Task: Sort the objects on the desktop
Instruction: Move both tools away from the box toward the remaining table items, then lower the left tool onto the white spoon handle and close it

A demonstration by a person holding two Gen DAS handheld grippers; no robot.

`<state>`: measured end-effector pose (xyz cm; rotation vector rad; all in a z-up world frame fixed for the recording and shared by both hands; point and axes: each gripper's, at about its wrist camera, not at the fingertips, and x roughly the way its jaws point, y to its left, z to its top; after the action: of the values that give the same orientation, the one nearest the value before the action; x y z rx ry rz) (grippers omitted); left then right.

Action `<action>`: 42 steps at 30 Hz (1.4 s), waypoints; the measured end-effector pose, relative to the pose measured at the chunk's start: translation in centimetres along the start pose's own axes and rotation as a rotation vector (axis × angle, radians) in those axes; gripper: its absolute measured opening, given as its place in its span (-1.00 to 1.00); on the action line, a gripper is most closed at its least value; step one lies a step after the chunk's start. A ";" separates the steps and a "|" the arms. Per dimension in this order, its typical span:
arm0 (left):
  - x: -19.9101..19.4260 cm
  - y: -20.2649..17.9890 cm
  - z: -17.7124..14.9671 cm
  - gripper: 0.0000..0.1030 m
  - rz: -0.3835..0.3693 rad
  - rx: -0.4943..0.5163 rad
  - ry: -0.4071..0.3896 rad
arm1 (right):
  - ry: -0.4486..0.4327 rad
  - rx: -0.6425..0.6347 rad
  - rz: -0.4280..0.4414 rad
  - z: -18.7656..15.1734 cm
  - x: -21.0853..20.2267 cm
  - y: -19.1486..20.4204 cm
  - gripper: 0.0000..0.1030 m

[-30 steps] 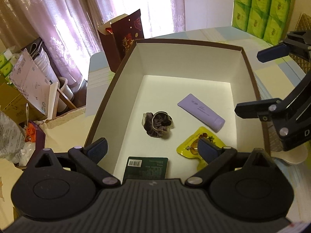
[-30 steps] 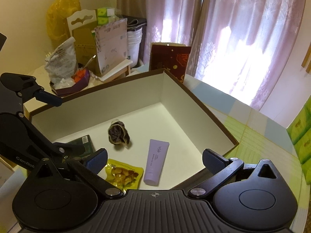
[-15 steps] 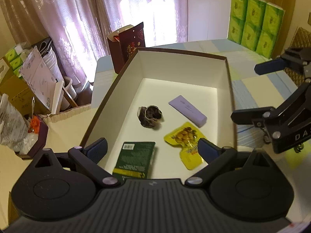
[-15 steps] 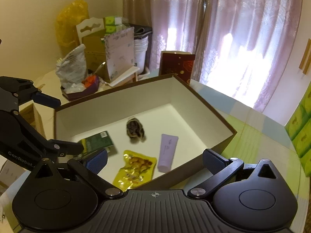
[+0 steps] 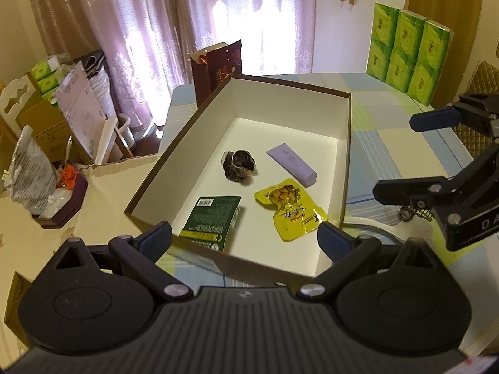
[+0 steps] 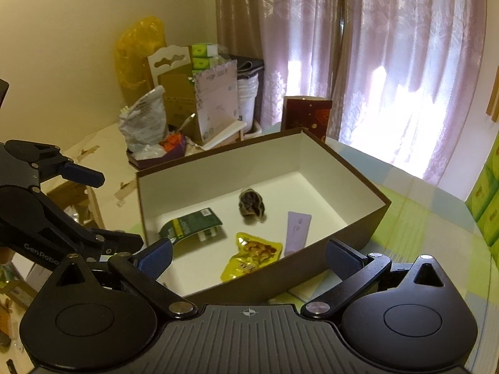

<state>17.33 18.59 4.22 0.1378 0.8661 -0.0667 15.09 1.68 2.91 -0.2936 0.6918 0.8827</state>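
Fingers of the left gripper and right gripper are held spread and empty above the box, where green packet, scrunchie, yellow pouch and tube are laid, apparently sorted.

Box is looking like matt cardboard, the yellow pouch is shining glossy plastic, scrunchie looking like soft cloth.
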 end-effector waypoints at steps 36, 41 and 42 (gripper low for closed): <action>-2.8 -9.4 -9.6 0.97 -0.149 -0.167 0.046 | 0.096 0.164 -0.059 -15.5 -10.7 -4.2 0.96; -1.1 -11.5 -9.3 0.96 -0.189 -0.146 0.078 | 0.149 0.289 -0.108 -17.9 -11.1 -6.8 0.96; -0.7 -11.9 -9.3 0.96 -0.198 -0.143 0.084 | 0.156 0.311 -0.119 -18.3 -11.2 -7.3 0.96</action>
<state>8.51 8.24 -2.27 -0.0803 0.9630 -0.1849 8.04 -18.76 -3.64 -0.1236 0.9343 0.6312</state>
